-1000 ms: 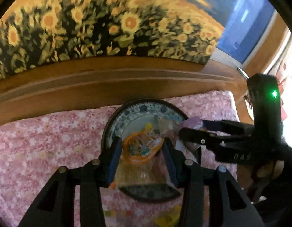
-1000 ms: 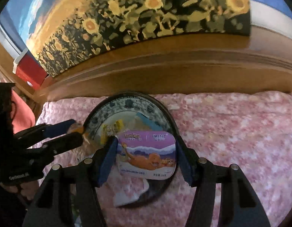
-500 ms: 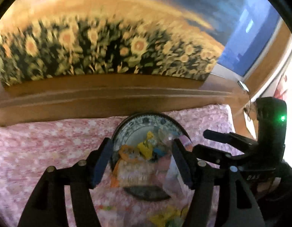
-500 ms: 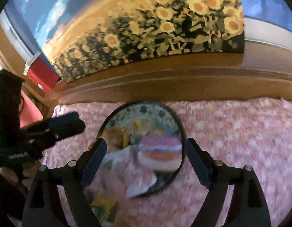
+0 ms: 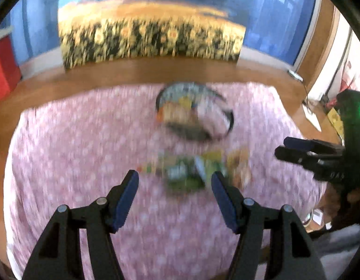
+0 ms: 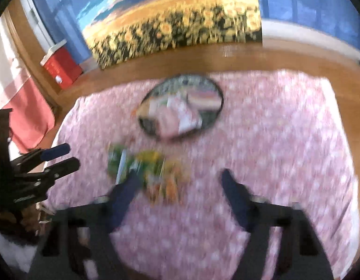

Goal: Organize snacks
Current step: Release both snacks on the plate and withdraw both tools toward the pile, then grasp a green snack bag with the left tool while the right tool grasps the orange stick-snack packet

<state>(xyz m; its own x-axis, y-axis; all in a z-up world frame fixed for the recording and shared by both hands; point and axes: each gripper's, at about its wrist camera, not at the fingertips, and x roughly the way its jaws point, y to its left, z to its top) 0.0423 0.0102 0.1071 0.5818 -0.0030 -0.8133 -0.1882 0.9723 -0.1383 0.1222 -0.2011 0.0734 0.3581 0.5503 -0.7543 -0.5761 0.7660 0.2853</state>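
A dark-rimmed patterned plate (image 5: pixel 230 116) on the pink floral tablecloth holds several snack packets, among them a purple and orange mint pack (image 6: pixel 204 98); the plate also shows in the right wrist view (image 6: pixel 220 99). A loose pile of green and yellow snack packets (image 5: pixel 191 170) lies on the cloth in front of the plate, also in the right wrist view (image 6: pixel 142 165). My left gripper (image 5: pixel 175 186) is open and empty, above the cloth near the pile. My right gripper (image 6: pixel 180 186) is open and empty, just right of the pile. Both views are blurred.
The pink tablecloth (image 5: pixel 75 151) covers a wooden table. A sunflower painting (image 5: pixel 152 39) leans against the back wall. A red box (image 6: pixel 62 66) stands at the back left. The right gripper shows at the right of the left wrist view (image 5: pixel 296 149).
Both grippers opened, left their snacks on the plate and pulled back and up. The orange packet and the mint pack now lie on the plate.
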